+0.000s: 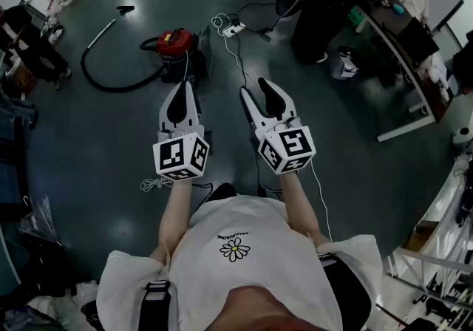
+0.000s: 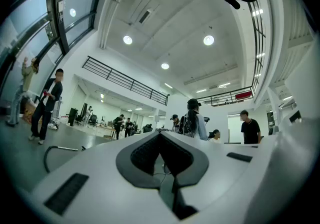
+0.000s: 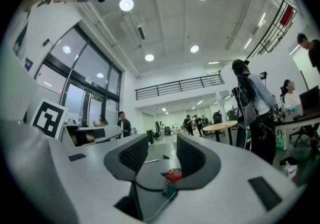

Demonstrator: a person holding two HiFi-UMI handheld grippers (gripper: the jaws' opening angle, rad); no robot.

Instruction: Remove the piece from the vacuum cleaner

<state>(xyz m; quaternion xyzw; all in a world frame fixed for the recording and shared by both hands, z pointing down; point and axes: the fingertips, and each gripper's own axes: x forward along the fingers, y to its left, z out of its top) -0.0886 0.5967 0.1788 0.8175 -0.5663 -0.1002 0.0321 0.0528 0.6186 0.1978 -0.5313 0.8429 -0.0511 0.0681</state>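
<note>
Nothing of the removal is done yet: the red vacuum cleaner [image 1: 176, 43] sits on the floor well ahead of the person, its black hose [image 1: 111, 86] apparently still plugged in and curling left to the wand [image 1: 102, 32]. The left gripper [image 1: 182, 86] has its jaws together and holds nothing, while the right gripper [image 1: 255, 88] is spread wide and empty.

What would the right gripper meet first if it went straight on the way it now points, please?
Most likely the red vacuum cleaner, framed between the open fingers of the right gripper; nothing nearer shows in that line, though depth is unclear.
</note>
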